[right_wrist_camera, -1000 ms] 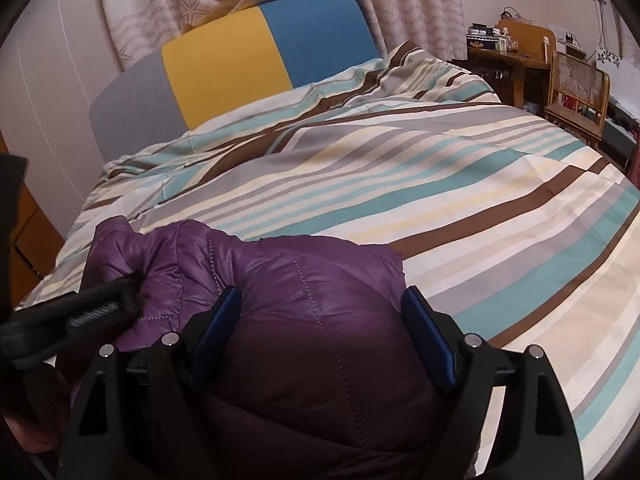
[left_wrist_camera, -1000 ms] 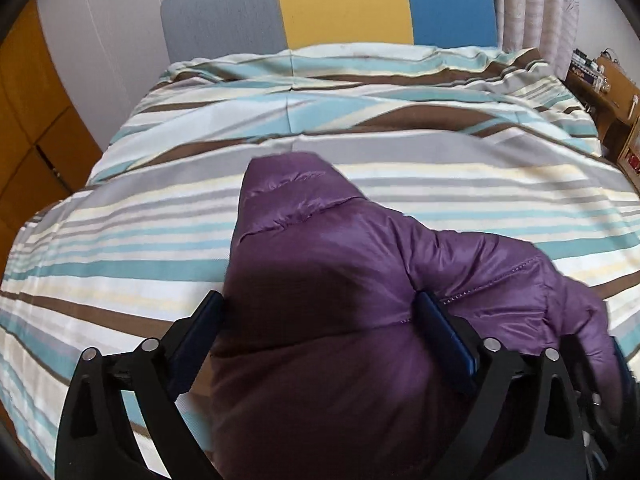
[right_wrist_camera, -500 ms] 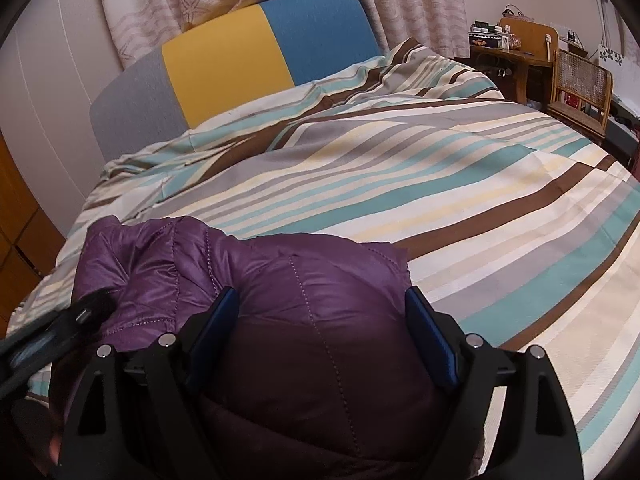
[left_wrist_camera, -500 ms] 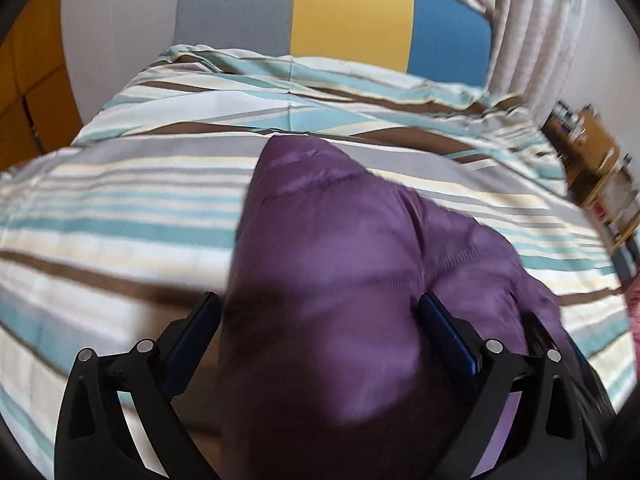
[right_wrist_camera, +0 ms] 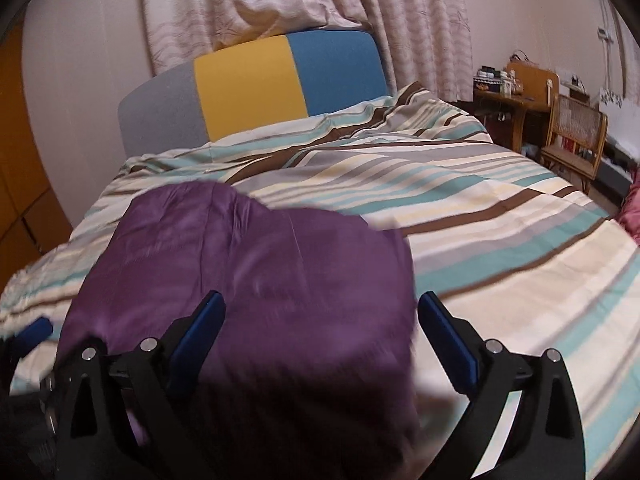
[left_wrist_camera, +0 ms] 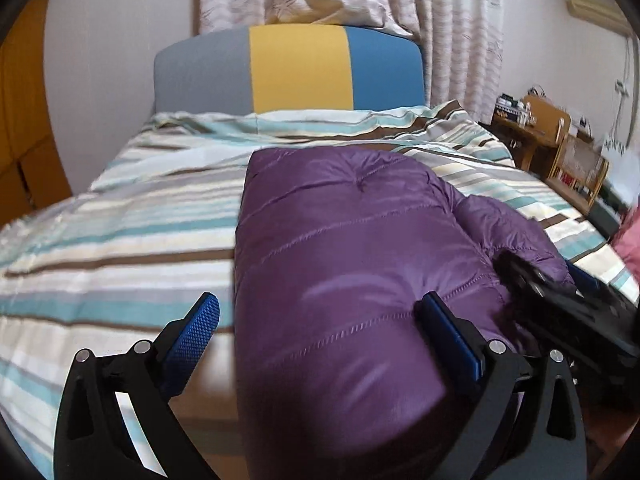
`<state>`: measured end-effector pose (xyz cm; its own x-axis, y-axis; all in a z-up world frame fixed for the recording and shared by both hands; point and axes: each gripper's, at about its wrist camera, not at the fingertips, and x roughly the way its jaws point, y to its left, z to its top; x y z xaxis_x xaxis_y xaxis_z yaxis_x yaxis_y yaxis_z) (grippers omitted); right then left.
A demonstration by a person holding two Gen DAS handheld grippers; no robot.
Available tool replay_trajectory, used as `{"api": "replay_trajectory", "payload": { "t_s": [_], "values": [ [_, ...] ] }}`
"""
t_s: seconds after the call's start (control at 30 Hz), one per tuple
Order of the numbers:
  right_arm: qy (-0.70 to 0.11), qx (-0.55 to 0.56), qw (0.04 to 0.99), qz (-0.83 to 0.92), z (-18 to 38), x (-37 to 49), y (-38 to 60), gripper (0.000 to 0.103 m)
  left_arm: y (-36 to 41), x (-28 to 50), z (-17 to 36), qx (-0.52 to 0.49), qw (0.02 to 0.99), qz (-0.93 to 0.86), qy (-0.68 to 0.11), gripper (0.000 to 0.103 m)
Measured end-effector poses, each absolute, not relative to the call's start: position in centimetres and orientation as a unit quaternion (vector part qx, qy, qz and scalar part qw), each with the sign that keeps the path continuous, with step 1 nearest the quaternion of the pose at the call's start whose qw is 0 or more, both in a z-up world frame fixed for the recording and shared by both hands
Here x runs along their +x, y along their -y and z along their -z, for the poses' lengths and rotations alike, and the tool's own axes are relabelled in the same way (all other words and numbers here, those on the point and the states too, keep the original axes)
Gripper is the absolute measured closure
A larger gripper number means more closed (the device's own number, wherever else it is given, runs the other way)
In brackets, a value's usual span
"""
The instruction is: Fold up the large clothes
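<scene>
A purple quilted down jacket (left_wrist_camera: 352, 248) lies folded into a bundle on the striped bed; it also shows in the right wrist view (right_wrist_camera: 248, 280). My left gripper (left_wrist_camera: 320, 332) is open, its blue pads wide apart, with the jacket's near end between and above the fingers. My right gripper (right_wrist_camera: 320, 328) is open the same way, the jacket bulging between its fingers. The right gripper's black body shows at the jacket's right side in the left wrist view (left_wrist_camera: 560, 300). Whether either pad presses the fabric is unclear.
The striped duvet (right_wrist_camera: 480, 208) covers the whole bed. A grey, yellow and blue headboard (left_wrist_camera: 296, 68) stands at the far end under curtains. Wooden desk and chair (right_wrist_camera: 576, 132) are to the right, orange cupboards (left_wrist_camera: 24, 128) to the left. Something pink (left_wrist_camera: 628, 240) lies at right.
Both grippers have tilted up and pulled back, so the headboard and curtains now show. The jacket bundle has lifted and rolled further over between the fingers. Both grippers stay open.
</scene>
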<state>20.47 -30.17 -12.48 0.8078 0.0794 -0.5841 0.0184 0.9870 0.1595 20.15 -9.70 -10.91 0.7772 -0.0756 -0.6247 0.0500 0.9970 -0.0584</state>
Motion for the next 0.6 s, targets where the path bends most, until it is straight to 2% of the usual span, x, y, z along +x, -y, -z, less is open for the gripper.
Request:
{"api": "replay_trajectory", "payload": {
  "t_s": [0.23,0.4,0.6],
  "values": [
    [-0.359,0.079,0.93,-0.003,14.4,20.0,31.3,0.003,9.2,20.2,12.9,-0.038,0.93,0.05,-0.362,0.003],
    [-0.395,0.072,0.916,-0.005,15.7,21.2,31.0,0.003,10.2,21.6,14.0,0.008,0.926,0.05,-0.374,0.003],
    [-0.4,0.093,0.912,-0.017,16.2,21.0,31.8,0.003,9.7,21.6,14.0,-0.006,0.926,0.054,-0.374,0.003]
  ]
}}
